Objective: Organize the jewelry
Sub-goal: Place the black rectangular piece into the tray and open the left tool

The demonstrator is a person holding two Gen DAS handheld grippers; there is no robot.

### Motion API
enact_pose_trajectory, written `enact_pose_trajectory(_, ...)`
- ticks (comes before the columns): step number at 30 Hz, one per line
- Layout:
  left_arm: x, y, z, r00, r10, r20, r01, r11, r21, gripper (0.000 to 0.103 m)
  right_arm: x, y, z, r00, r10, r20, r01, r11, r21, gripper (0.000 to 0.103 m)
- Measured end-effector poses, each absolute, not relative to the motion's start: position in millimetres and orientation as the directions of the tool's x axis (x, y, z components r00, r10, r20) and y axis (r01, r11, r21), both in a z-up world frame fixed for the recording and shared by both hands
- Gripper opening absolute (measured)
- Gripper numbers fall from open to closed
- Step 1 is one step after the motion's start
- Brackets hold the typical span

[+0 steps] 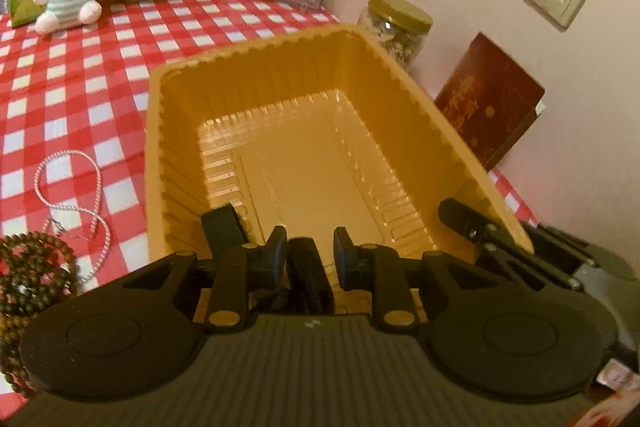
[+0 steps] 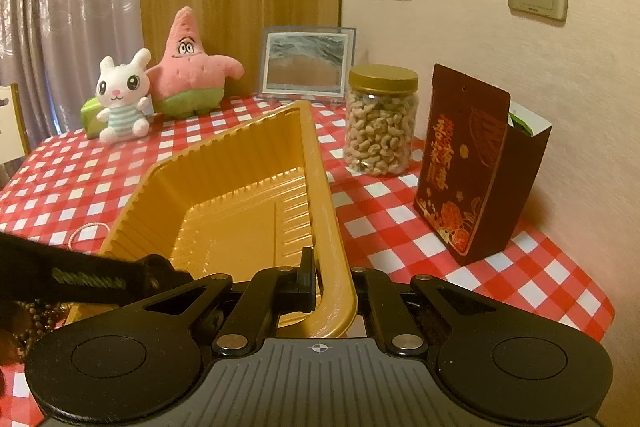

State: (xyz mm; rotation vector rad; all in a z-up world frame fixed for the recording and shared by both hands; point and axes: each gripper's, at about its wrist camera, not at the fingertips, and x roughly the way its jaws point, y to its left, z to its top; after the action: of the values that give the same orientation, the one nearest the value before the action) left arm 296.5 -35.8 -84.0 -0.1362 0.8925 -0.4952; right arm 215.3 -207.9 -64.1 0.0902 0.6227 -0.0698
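Note:
A gold plastic tray [image 1: 404, 99] stands on the red checked tablecloth; its inside is bare. My left gripper [image 1: 310, 259] hangs over the tray's near end with its fingers part open around a black strap-like item [image 1: 308, 277]; I cannot tell whether they press on it. My right gripper [image 2: 334, 281] is shut on the tray's near right rim [image 2: 334, 239]. A silver twisted chain [image 1: 86, 211] and a brown bead bracelet [image 1: 28, 287] lie on the cloth left of the tray. The right gripper's finger [image 1: 480, 227] shows at the tray's right wall.
A bunny plush [image 2: 120, 95] and a pink star plush [image 2: 188, 67] sit at the back, with a framed picture [image 2: 306, 65]. A jar of cashews [image 2: 380, 121] and a dark red box [image 2: 476, 163] stand right of the tray by the wall.

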Motion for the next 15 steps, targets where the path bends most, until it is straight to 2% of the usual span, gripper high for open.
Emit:
enact_pose_trajectory(7, 286, 29, -59, 0.622, -0.401, -0.673, 0.268, 0.916, -0.299, 0.025, 214, -210, -65, 0.808, -0.039, -0.588, 0.095, 0.993, 0.065, 0.005)
enact_pose_trajectory(11, 280, 77, -65, 0.651, -0.282, -0.705, 0.177, 0.959, -0.221, 0.025, 212, -213, -66, 0.806, -0.041, -0.591, 0.100, 0.993, 0.068, 0.005)
enact_pose_trajectory(15, 273, 103, -79, 0.629, -0.222, -0.745, 0.142, 0.975, -0.171, 0.025, 210, -216, -65, 0.807, -0.044, -0.589, 0.102, 0.993, 0.066, 0.005)
